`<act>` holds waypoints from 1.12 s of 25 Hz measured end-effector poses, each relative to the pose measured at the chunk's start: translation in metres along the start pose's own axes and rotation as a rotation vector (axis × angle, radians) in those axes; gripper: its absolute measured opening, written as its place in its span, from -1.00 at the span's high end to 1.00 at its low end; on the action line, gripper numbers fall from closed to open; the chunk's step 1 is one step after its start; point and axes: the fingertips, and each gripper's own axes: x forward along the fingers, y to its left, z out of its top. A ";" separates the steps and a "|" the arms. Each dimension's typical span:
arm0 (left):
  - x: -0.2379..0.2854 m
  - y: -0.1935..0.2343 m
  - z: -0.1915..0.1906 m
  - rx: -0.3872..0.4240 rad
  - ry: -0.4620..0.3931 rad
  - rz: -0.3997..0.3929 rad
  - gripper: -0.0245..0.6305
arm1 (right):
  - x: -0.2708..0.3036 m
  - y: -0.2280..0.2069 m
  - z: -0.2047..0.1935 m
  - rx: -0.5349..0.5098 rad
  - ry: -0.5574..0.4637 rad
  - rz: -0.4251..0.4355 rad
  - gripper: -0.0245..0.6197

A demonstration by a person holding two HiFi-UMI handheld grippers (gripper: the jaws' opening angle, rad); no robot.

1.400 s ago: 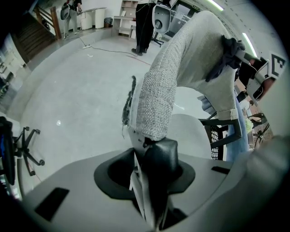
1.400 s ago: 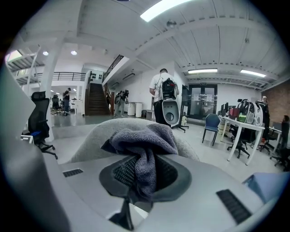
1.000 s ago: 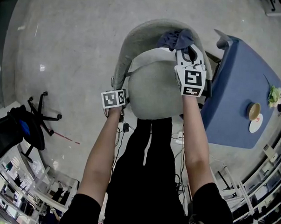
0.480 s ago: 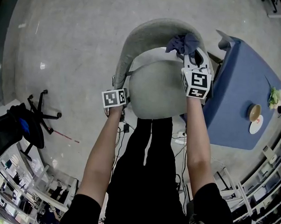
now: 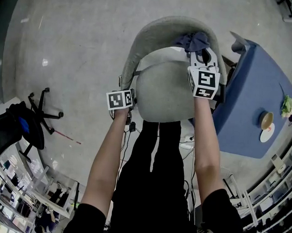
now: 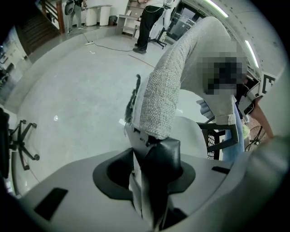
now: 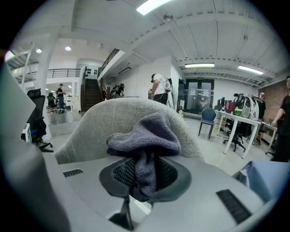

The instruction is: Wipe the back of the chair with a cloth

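1. Floor (image 5: 67, 47) of pale polished concrete, spread under everything in the head view.
2. Table (image 5: 248, 94) under a blue cover, just right of the chair (image 5: 161, 90); on it a cup on a saucer (image 5: 266, 121) and a small bunch of flowers (image 5: 287, 104).
3. Chair in grey, with a rounded seat and a curved fabric back (image 5: 149, 34) wrapped round the far side, set directly ahead of legs in black trousers (image 5: 153, 162).
4. Black office chair (image 5: 20, 127) well off to the left, star base showing.
5. Left gripper (image 5: 125, 91) (image 6: 152, 149), pointed steeply down at the near left end of the back. Clamped there on the fabric-covered edge beside a pale plastic piece, jaws just eased a touch wider yet pressing on it.
6. Right gripper (image 5: 199, 52) (image 7: 142, 174) up at the top right of the back, jaws closed on the cloth (image 5: 192, 42).
7. Cloth (image 7: 145, 136) of dark blue-grey terry, bunched against the back's inner face near its top right. One fold hanging down between the jaws, the grey back rising just behind.
8. Only print in view: black-and-white square code patterns on the left cube (image 5: 119, 99) and the right cube (image 5: 204, 83).
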 end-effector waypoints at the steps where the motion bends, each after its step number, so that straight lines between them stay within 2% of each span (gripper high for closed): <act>1: 0.000 0.000 0.000 -0.004 -0.002 -0.001 0.53 | 0.002 0.004 0.000 0.003 -0.001 0.005 0.66; 6: -0.001 0.002 0.003 -0.036 -0.027 0.000 0.53 | 0.014 0.021 -0.002 0.012 -0.001 0.029 0.66; 16: -0.001 0.007 0.004 -0.026 -0.029 0.004 0.53 | 0.035 0.082 0.000 0.009 -0.009 0.136 0.66; 28: 0.001 0.006 0.004 -0.022 -0.030 0.003 0.52 | 0.041 0.106 -0.004 0.007 -0.012 0.183 0.66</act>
